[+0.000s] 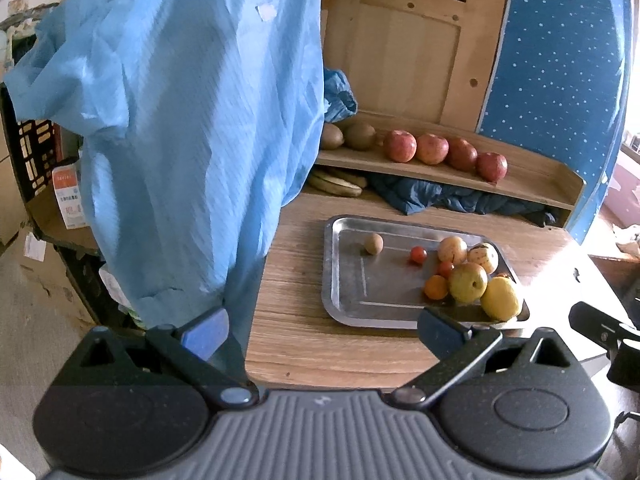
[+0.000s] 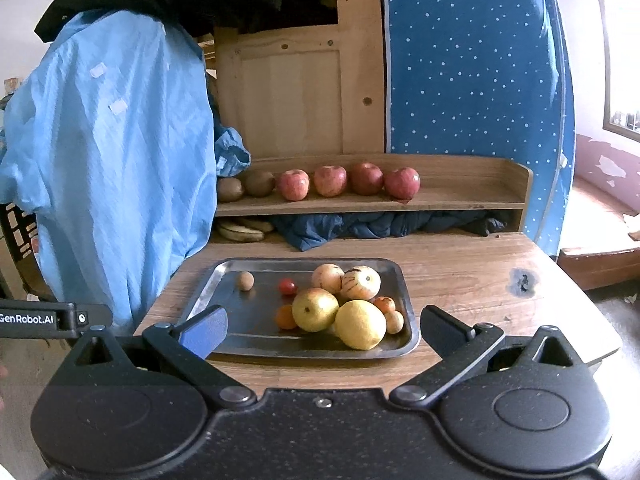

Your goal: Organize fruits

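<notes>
Fruits (image 2: 316, 309) on tray (image 2: 224, 270), wooden table (image 2: 460, 276), starry blue panel (image 2: 472, 60)

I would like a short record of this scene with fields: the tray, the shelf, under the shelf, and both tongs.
tray: metal tray on the wooden table, holding a lemon, a pear, a cherry tomato and other small fruits
shelf: four red apples in a row, two kiwis to their left
under shelf: bananas, dark cloth
left tongs: open, empty
right tongs: open, empty
</notes>
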Demonstrator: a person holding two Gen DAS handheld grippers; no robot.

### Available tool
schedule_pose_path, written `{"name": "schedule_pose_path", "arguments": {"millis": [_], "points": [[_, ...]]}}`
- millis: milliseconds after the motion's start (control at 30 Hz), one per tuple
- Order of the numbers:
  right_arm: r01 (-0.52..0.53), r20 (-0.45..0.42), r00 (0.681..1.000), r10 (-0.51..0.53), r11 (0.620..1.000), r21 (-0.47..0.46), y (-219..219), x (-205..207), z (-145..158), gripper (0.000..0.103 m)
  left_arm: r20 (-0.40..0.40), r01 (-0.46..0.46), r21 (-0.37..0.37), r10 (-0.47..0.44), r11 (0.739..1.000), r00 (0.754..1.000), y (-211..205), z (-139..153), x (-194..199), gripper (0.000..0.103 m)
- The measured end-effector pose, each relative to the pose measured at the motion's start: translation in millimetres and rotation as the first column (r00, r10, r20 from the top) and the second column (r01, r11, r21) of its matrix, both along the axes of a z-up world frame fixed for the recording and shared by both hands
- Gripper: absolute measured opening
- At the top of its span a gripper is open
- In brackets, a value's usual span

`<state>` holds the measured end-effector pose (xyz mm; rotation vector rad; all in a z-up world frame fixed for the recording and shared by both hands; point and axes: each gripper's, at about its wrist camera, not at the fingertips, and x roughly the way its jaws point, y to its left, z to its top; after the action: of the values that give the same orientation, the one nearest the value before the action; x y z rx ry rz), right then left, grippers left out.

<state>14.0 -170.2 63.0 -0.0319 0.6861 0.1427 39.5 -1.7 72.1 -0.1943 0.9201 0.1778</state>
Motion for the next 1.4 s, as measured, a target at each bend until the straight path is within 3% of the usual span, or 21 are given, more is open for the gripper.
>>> {"name": "schedule_pose_path", "arguments": {"millis": [733,967,1400], "points": [[0.003,-0.046,0.999,-0.005,0.999,-0.040,-3,-10,-9,0.102,0.012,0.060,-0.020,-0.059,0.998,0.998,-10,-8,0,0.102],[-0.015,-0.073,0.997,0.014,1.000,-0.009,-5,-8,-17,0.102,0.002,0.074,-0.014,-0.074,0.997,0.997,-15,-15,-2,0.102],[-0.012,-0.101,0.995,0.009,0.999,-0.034,-1,0,-27,0.102,-0.022,0.051,-0.016,-0.051,0.999,0.998,-11,-23,-1,0.102]]}}
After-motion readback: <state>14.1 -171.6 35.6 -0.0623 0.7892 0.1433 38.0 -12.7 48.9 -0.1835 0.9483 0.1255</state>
